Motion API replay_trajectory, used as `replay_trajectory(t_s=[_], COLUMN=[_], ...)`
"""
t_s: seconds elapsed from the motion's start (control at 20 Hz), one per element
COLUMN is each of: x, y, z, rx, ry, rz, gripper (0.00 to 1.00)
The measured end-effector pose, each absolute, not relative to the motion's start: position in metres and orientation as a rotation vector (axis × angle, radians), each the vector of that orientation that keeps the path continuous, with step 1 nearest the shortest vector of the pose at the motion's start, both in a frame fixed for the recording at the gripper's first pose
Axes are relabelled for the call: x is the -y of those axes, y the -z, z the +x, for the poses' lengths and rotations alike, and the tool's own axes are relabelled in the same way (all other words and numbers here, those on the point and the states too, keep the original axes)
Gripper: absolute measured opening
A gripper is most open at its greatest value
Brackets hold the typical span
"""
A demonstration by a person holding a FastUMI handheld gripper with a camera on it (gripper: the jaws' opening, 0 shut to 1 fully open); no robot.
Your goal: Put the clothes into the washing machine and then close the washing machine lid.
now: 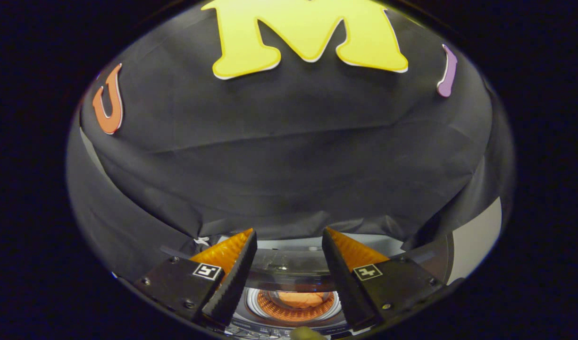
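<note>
Claw (289,241) agape, empty, above washing machine (293,314)

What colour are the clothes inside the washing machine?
Orange clothes in the drum, seen between the open gripper fingers, gripper view.

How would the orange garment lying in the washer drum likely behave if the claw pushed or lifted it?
The orange garment looks bunched and rounded in the drum, so it is probably floppy and would sag or deform instead of sliding. It seems light. The open claw holds nothing and hangs above the washer opening.
</note>
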State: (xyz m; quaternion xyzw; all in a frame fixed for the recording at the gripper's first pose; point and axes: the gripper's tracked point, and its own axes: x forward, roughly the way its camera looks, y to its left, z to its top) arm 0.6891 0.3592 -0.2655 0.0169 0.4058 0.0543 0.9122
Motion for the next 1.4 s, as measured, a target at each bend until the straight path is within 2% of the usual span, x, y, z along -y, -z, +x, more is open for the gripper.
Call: replay_trajectory(t_s=[1.4], x=[-0.354], y=[0.281], z=[0.623], rx=[-0.821], ry=[-0.121], rz=[0.029], gripper=[0.88])
